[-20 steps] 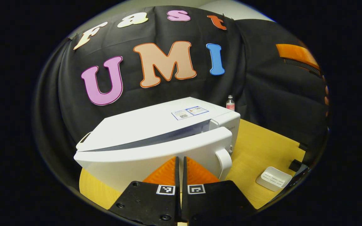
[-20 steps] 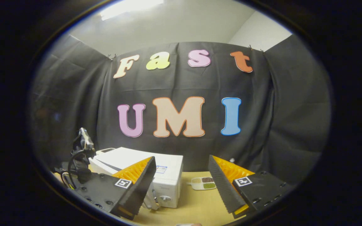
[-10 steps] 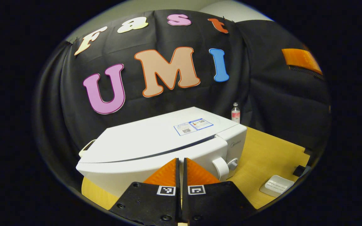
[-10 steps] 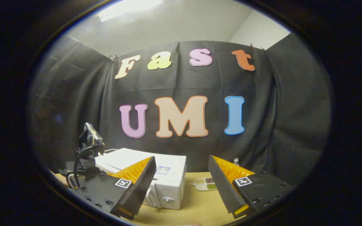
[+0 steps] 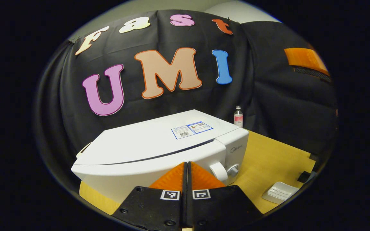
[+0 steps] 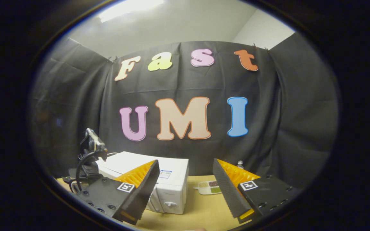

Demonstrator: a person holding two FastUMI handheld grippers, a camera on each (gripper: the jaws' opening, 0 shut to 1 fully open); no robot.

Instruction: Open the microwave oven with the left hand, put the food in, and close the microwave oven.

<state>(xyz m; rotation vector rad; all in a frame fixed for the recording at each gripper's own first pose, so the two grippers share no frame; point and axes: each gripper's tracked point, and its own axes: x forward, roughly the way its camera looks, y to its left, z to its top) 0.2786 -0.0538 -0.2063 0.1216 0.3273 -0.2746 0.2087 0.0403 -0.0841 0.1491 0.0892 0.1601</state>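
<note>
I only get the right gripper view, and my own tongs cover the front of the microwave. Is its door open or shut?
Observer: Shut. In the left gripper view the microwave door sits flush with the body, with just a thin seam along its top edge.
Operator: And the left tongs, open or closed?
Observer: The left tongs are closed on nothing, fingers together, pointing at the door.
Operator: Anything lying low on the table that I can't see?
Observer: A white ribbed dish lies on the table near its front edge, off to the right in the left gripper view.
</note>
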